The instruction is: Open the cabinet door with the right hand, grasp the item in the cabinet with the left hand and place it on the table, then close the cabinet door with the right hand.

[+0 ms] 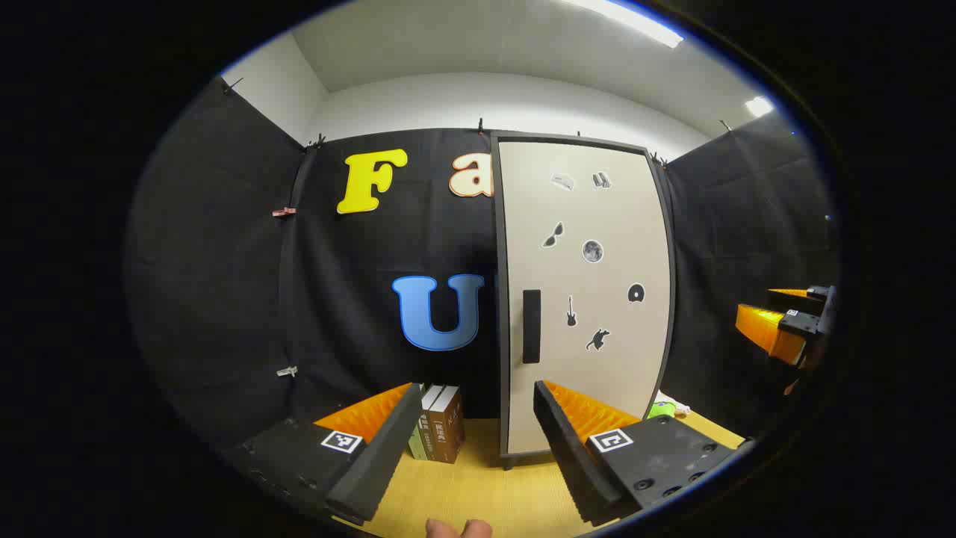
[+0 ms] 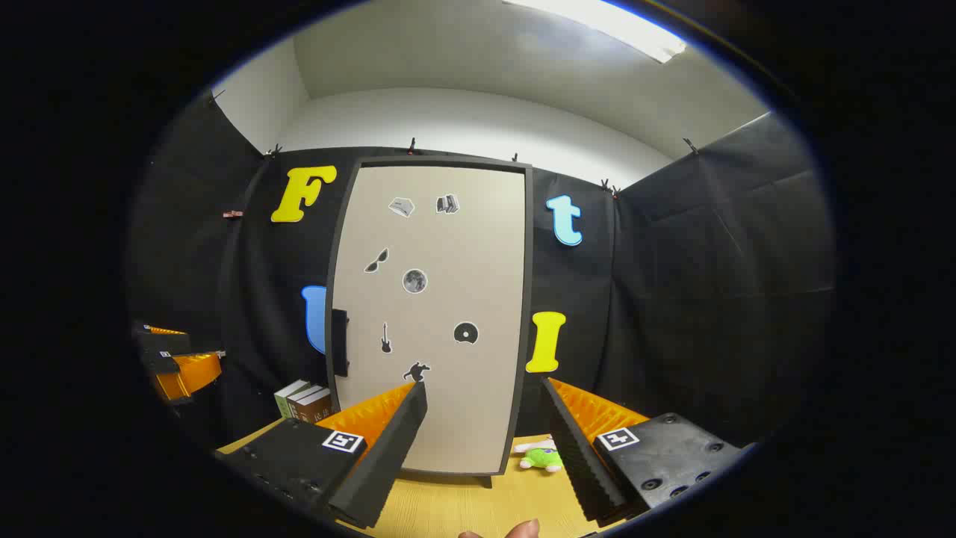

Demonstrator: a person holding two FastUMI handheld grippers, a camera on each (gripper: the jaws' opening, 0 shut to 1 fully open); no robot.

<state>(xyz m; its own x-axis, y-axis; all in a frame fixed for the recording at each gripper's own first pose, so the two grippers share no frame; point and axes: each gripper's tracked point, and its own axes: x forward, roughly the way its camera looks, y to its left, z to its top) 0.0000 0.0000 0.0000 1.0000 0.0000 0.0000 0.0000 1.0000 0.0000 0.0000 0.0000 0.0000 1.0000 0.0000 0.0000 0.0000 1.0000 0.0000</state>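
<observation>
A tall cabinet stands at the back of the wooden table, its beige door [image 1: 590, 291] [image 2: 433, 314] closed and dotted with small stickers. A dark handle [image 1: 531, 326] [image 2: 340, 341] sits on the door's left edge. What is inside is hidden. In the left gripper view my left gripper [image 1: 472, 456] is open, short of the cabinet, its fingers framing the door's lower left. In the right gripper view my right gripper [image 2: 485, 456] is open, facing the door's lower right, apart from it. The right gripper [image 1: 784, 325] shows far right in the left gripper view, the left gripper [image 2: 175, 362] far left in the right gripper view.
Several books [image 1: 439, 432] [image 2: 305, 403] stand upright left of the cabinet. A small green plush toy [image 2: 543, 457] [image 1: 662, 409] lies on the table [image 1: 478, 493] right of the cabinet. Black cloth walls close in the booth on three sides.
</observation>
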